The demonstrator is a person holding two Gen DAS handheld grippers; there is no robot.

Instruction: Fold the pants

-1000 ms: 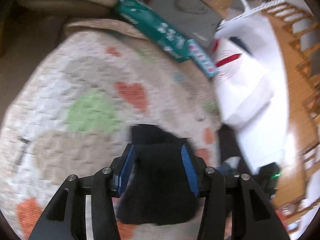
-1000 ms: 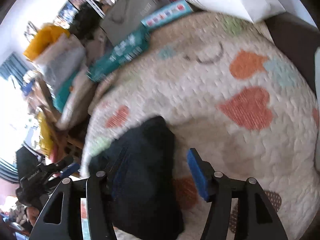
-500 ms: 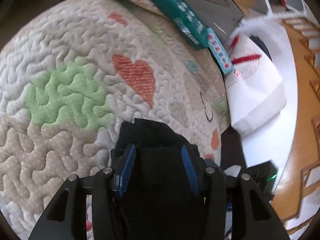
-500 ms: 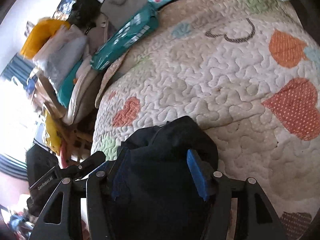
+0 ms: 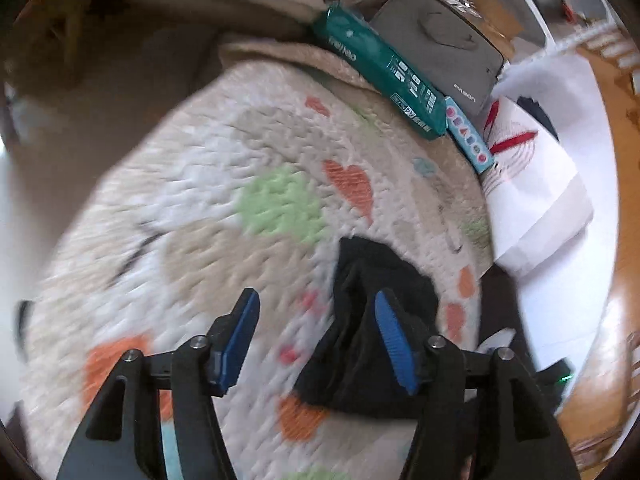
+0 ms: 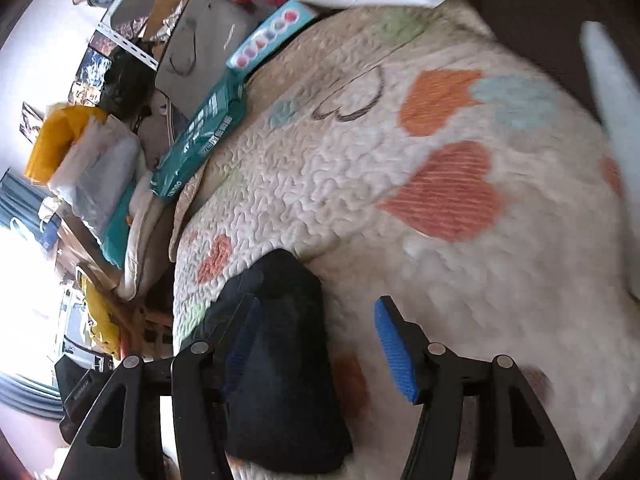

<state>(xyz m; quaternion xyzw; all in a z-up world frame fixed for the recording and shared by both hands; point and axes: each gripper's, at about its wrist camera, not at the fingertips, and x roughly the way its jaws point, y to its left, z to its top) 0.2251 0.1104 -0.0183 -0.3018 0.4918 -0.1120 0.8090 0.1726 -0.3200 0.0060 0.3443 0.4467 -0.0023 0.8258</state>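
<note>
Left wrist view reads "PASON" on a grey case (image 5: pixel 444 40) beside a green pack (image 5: pixel 380 68). The black pants (image 5: pixel 372 344) lie bundled on the heart-print quilt (image 5: pixel 200 200). The left gripper (image 5: pixel 316 344) has its jaws opening, with only quilt between them. The right gripper (image 6: pixel 316 344) has its jaws apart, gripping nothing, the pants (image 6: pixel 280 360) by its left pad; only this view shows a yellow bag (image 6: pixel 52 136).

Right tool (image 6: pixel 316 344) open above heart quilt (image 6: pixel 400 184); folded dark pants (image 6: pixel 280 360) at left finger.

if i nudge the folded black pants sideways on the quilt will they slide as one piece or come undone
The black pants look like soft, creased cloth, so the bundle probably sags and shifts rather than sliding stiffly. The textured quilt likely drags on the bottom layer.
</note>
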